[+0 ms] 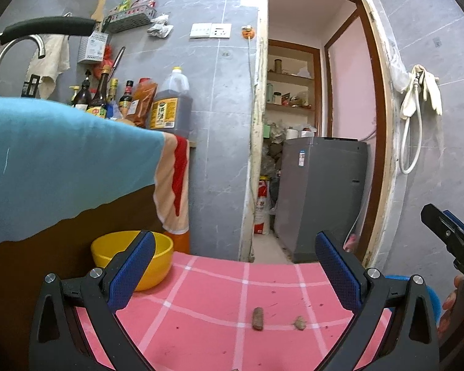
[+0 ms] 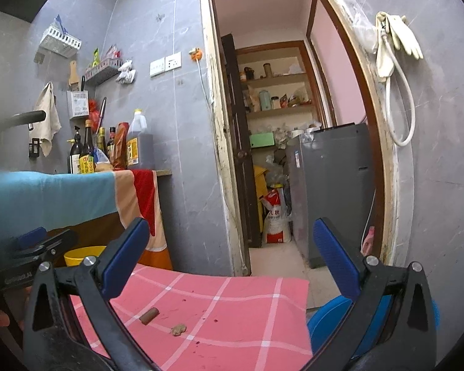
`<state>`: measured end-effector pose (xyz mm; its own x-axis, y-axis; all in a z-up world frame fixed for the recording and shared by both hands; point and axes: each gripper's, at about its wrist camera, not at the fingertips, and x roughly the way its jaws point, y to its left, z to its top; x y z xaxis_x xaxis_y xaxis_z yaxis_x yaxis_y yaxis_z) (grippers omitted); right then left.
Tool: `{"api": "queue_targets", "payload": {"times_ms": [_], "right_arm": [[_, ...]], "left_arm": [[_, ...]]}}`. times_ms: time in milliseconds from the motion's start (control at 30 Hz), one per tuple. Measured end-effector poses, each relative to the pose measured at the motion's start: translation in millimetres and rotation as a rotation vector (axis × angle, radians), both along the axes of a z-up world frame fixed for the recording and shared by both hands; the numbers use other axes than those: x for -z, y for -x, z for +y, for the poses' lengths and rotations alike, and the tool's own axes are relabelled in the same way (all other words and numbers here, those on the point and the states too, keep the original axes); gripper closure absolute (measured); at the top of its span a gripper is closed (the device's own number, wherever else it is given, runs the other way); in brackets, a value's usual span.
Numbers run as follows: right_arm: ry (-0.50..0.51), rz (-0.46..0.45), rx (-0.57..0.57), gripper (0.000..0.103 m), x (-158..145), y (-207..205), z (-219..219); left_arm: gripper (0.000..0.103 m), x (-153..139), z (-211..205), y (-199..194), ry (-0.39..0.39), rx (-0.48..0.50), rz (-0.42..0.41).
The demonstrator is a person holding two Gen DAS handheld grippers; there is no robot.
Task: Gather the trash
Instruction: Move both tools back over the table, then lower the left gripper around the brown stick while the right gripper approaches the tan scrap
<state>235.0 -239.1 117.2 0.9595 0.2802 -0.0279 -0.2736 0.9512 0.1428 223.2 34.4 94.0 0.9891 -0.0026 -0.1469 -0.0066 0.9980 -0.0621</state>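
Note:
Two brown bits of trash lie on the pink checked tablecloth [image 1: 201, 281]: a short cylinder [image 1: 257, 318] and a crumpled lump [image 1: 300, 323]. They also show in the right wrist view, the cylinder [image 2: 149, 315] and the lump [image 2: 178, 329]. My left gripper [image 1: 235, 278] is open and empty, above and just behind the trash. My right gripper [image 2: 230, 262] is open and empty, to the right of the trash. A yellow bowl [image 1: 133, 256] stands at the table's far left corner.
A blue round container [image 2: 328, 318] sits beside the table's right edge. A counter draped with a blue towel [image 1: 62, 160] and holding bottles [image 1: 170, 105] rises on the left. An open doorway with a grey appliance [image 1: 321, 194] lies straight past the table.

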Motion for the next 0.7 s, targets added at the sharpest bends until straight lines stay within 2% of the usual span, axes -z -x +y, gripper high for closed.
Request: {"api": "queue_targets", "payload": {"times_ms": [233, 433, 700], "right_arm": [[0.05, 0.102, -0.016, 0.0, 12, -21, 17], [0.107, 0.227, -0.084, 0.0, 27, -48, 32], [0.22, 0.419, -0.156, 0.0, 55, -75, 52]], "left_arm": [[0.002, 15, 13, -13, 0.01, -0.005, 0.067], [0.002, 30, 25, -34, 0.066, 0.034, 0.2], [0.003, 52, 24, -59, 0.074, 0.065, 0.383]]}}
